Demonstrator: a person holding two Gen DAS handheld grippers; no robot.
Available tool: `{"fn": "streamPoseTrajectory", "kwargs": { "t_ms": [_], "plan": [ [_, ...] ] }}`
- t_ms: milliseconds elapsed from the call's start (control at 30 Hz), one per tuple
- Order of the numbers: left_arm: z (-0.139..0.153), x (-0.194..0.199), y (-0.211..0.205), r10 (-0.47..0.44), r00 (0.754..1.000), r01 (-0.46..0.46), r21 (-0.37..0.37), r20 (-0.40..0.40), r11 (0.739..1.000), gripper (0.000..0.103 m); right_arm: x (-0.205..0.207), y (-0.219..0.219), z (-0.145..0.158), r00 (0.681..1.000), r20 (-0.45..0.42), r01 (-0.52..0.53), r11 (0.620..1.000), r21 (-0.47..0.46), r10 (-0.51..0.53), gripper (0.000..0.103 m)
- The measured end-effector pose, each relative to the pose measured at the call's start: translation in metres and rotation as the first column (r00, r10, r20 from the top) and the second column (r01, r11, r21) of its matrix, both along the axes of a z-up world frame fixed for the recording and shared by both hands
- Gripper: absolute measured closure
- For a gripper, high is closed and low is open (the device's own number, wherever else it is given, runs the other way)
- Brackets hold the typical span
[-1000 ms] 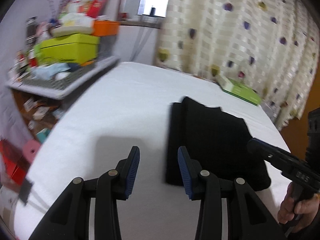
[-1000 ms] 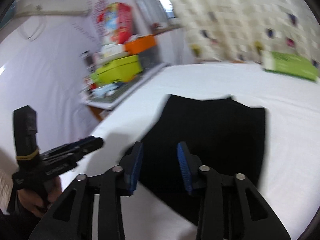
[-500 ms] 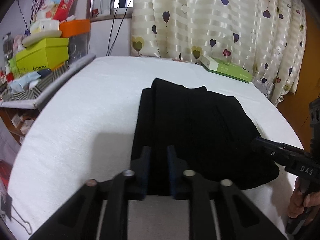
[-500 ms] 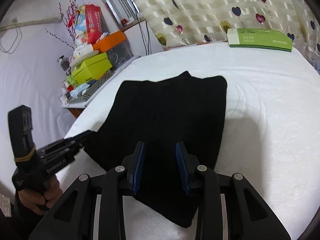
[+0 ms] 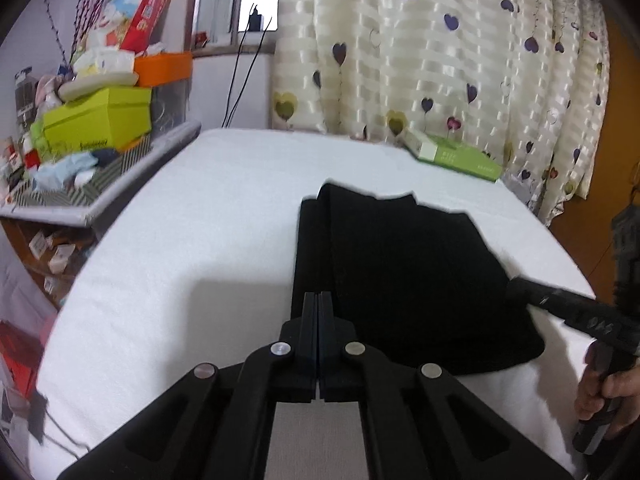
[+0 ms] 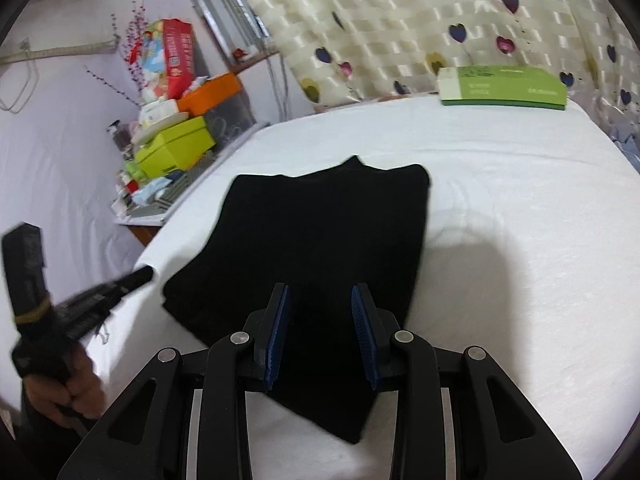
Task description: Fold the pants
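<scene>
The black pants [image 6: 320, 248] lie folded flat on a white-sheeted bed [image 6: 520, 220], with a green box [image 6: 504, 88] at its far edge below heart-print curtains [image 5: 440, 60]. A cluttered shelf [image 5: 92, 176] stands beside the bed. The left claw [image 5: 319, 300] is closed at the pants' near edge, whether pinching cloth I cannot tell; the right claw [image 6: 320, 312] hovers open over them.

A home bedroom: a white-sheeted bed [image 5: 224, 216], heart-print curtains [image 5: 440, 60] at twelve o'clock, a shelf [image 5: 120, 184] cluttered with boxes at ten o'clock.
</scene>
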State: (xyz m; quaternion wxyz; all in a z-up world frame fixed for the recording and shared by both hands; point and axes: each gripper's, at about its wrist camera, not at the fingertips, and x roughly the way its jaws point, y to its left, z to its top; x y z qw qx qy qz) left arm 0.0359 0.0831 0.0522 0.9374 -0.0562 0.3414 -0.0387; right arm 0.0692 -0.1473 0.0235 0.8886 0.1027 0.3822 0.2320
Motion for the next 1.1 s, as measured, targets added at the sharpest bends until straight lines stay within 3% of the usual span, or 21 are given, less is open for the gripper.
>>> {"fn": "streamPoseTrajectory", "kwargs": {
  "t_ms": [100,300,333,500,600,667,867,967,1100],
  "plan": [
    [0.013,0.017,-0.004,-0.02,1.0,0.02,0.004,0.011,1.0,0.102,0.015,-0.002,-0.002,1.0,-0.029,-0.001,0.999,-0.032,0.0,0.069],
    [0.027,0.069,-0.033,-0.109,0.994,0.108,0.052,0.016,0.993,0.102,0.059,-0.012,0.012,0.999,0.012,0.034,0.999,-0.041,-0.033,0.073],
    [0.026,0.078,-0.04,-0.134,0.991,0.133,0.061,0.012,0.989,0.102,0.068,-0.012,0.013,0.999,0.011,0.038,0.998,-0.044,-0.038,0.078],
    [0.007,0.118,-0.054,-0.125,0.992,0.128,0.149,-0.028,0.981,0.101,0.115,-0.009,0.003,0.999,-0.015,0.044,0.995,-0.093,-0.046,0.081],
    [-0.012,0.129,-0.046,-0.104,0.991,0.114,0.131,-0.083,0.985,0.101,0.131,-0.007,-0.012,0.998,-0.042,0.048,0.987,-0.153,-0.055,0.084],
    [-0.027,0.133,-0.041,-0.1,0.988,0.113,0.117,-0.118,0.987,0.101,0.132,-0.007,-0.015,0.998,-0.03,0.049,0.983,-0.174,-0.055,0.087],
    [-0.028,0.127,-0.041,-0.12,0.989,0.13,0.124,-0.084,0.984,0.1,0.127,-0.005,-0.006,0.999,-0.022,0.038,0.973,-0.226,-0.044,0.087],
    [-0.02,0.116,-0.035,-0.095,0.992,0.105,0.131,-0.081,0.986,0.1,0.101,-0.005,0.011,1.0,0.02,0.019,0.982,-0.186,-0.015,0.085],
    [-0.005,0.083,-0.037,-0.095,0.994,0.1,0.105,-0.046,0.989,0.1,0.05,0.001,0.024,0.996,0.089,-0.014,0.985,-0.173,0.029,0.068]
  ]
}}
